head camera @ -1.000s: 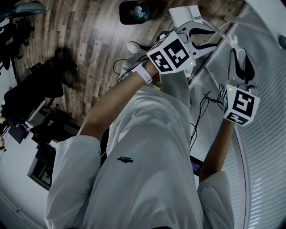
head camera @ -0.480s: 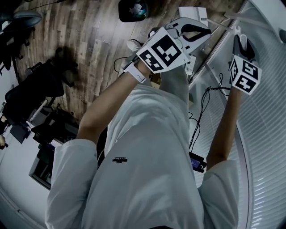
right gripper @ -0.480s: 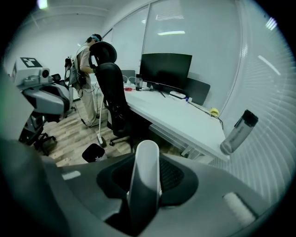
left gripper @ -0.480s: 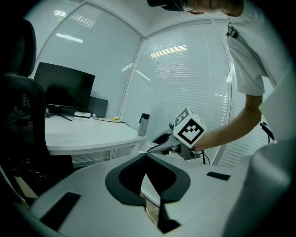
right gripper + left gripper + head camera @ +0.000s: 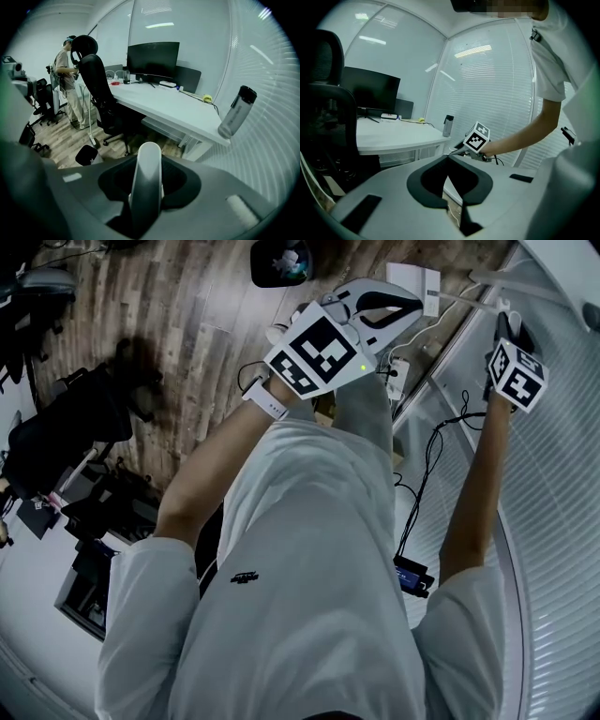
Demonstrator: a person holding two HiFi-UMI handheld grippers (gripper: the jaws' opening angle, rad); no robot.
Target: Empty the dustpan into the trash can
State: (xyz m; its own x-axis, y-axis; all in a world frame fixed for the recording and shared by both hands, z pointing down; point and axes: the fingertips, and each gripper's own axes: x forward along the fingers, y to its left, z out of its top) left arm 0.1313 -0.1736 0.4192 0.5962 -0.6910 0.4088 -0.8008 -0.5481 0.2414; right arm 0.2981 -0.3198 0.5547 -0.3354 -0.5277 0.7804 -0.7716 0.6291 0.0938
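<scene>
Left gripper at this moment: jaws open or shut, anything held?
Shut and empty. In the left gripper view, the left gripper has its jaw tips touching, with nothing between them.

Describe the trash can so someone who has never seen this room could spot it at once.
Find the long white desk with the black monitor. On the wood floor in front of it, near the black office chair, sits the trash can. It is the only low, dark, open-topped bin among the taller wheeled chairs.
</scene>
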